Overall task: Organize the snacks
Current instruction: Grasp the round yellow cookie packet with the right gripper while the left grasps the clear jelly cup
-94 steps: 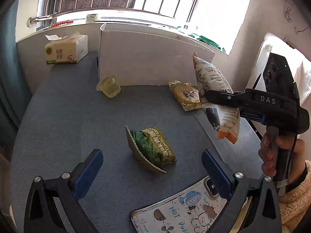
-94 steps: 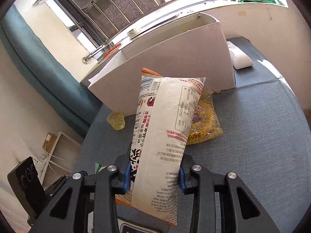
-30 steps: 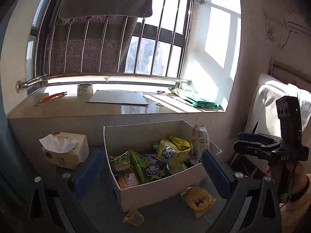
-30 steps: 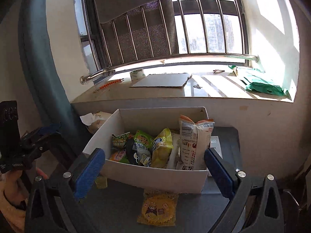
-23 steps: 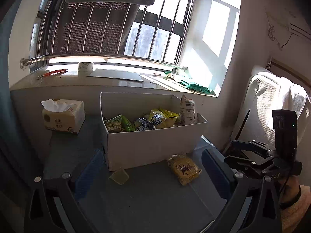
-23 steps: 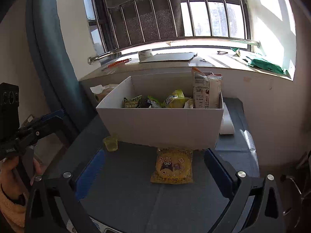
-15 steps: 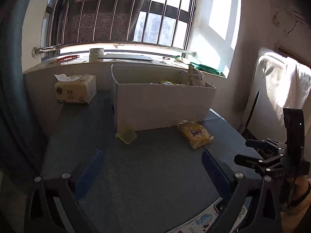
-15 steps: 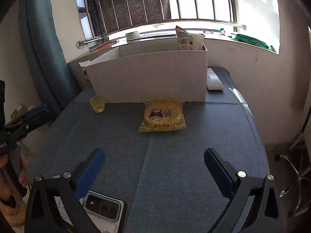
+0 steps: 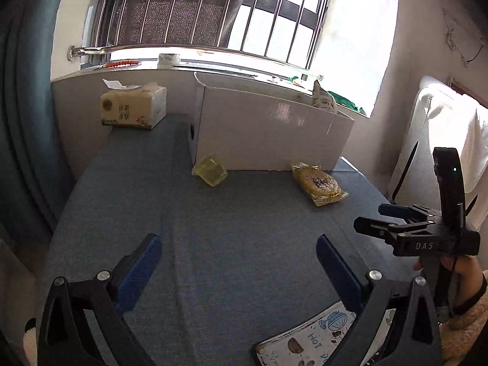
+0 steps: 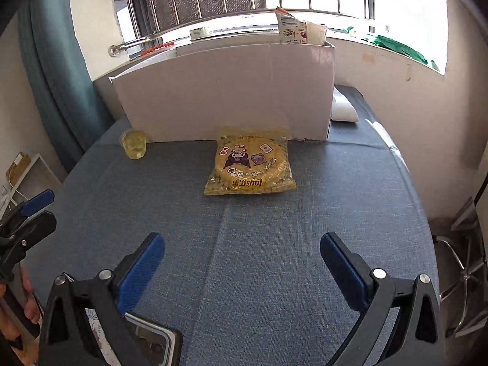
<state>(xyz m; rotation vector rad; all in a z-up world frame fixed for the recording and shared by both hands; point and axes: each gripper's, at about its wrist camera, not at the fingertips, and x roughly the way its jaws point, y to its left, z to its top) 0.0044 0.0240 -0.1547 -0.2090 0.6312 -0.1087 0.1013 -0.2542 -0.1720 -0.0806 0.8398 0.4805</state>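
Left claw (image 9: 238, 256) and right claw (image 10: 242, 254) are held wide apart above the blue bench (image 10: 274, 244), gripping and touching nothing. A yellow snack packet (image 10: 251, 164) and a small yellow cup (image 10: 135, 143) are seen lying against the white box (image 10: 225, 91), from which a tall bag (image 10: 297, 30) protrudes.

The white box (image 10: 225, 91) hides its contents (only a tall snack bag (image 10: 297, 30) pokes out); phone (image 10: 152, 343) cut off.
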